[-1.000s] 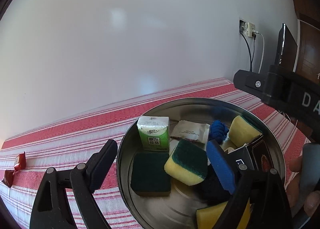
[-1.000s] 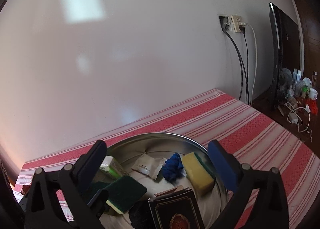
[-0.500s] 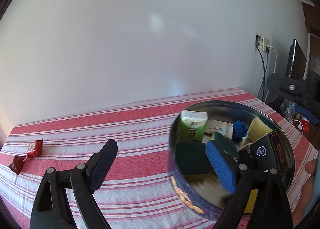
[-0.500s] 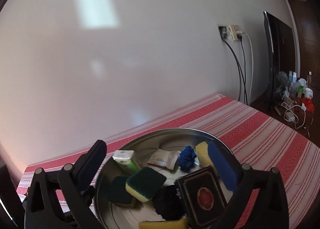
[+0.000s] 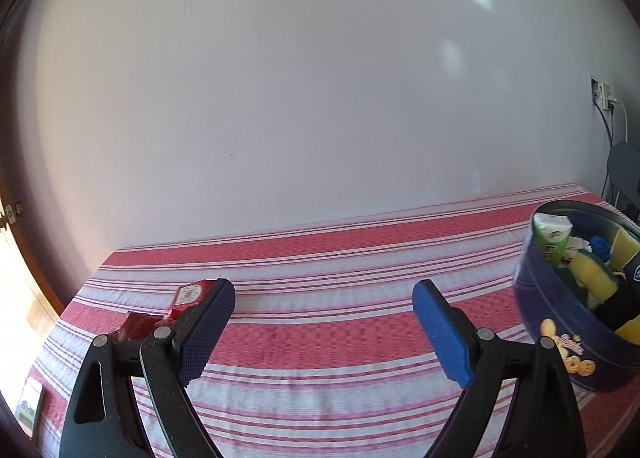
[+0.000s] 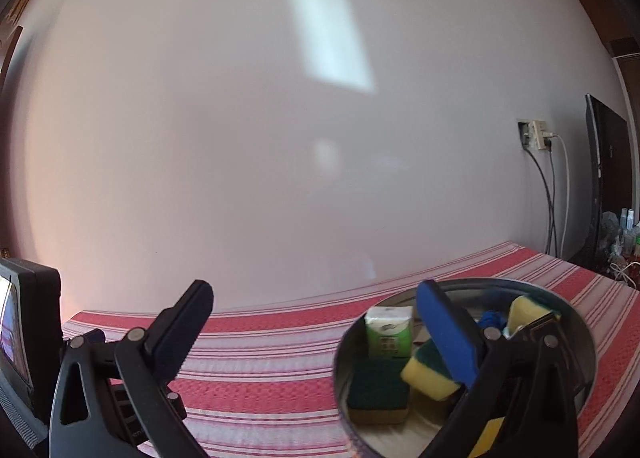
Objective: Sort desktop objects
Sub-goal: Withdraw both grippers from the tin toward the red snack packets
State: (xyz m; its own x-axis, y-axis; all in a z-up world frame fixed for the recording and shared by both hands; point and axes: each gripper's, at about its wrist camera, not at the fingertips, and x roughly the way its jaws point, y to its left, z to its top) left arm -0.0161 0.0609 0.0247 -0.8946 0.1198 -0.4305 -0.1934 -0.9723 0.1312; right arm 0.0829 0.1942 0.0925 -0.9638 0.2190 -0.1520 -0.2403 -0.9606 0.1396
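A round blue cookie tin (image 5: 548, 314) stands on the red-striped cloth at the right edge of the left wrist view. It also shows in the right wrist view (image 6: 576, 342), low right. It holds a green tissue pack (image 6: 389, 332), yellow-green sponges (image 6: 430, 372), a blue bundle and a dark box. Red snack packets (image 5: 191, 294) lie at the left, just behind my left finger. My left gripper (image 5: 323, 324) is open and empty over the cloth. My right gripper (image 6: 314, 332) is open and empty, its right finger over the tin.
A white wall runs behind the table. A wall socket (image 6: 535, 135) with hanging cables and a dark monitor (image 6: 606, 178) stand at the far right. A small item (image 5: 29, 406) lies at the table's left edge. The left gripper's body (image 6: 28, 342) is at the right view's left edge.
My left gripper has swung left, away from the tin, and now faces the cloth and the red packets. My right gripper has also turned left, so the tin sits lower right.
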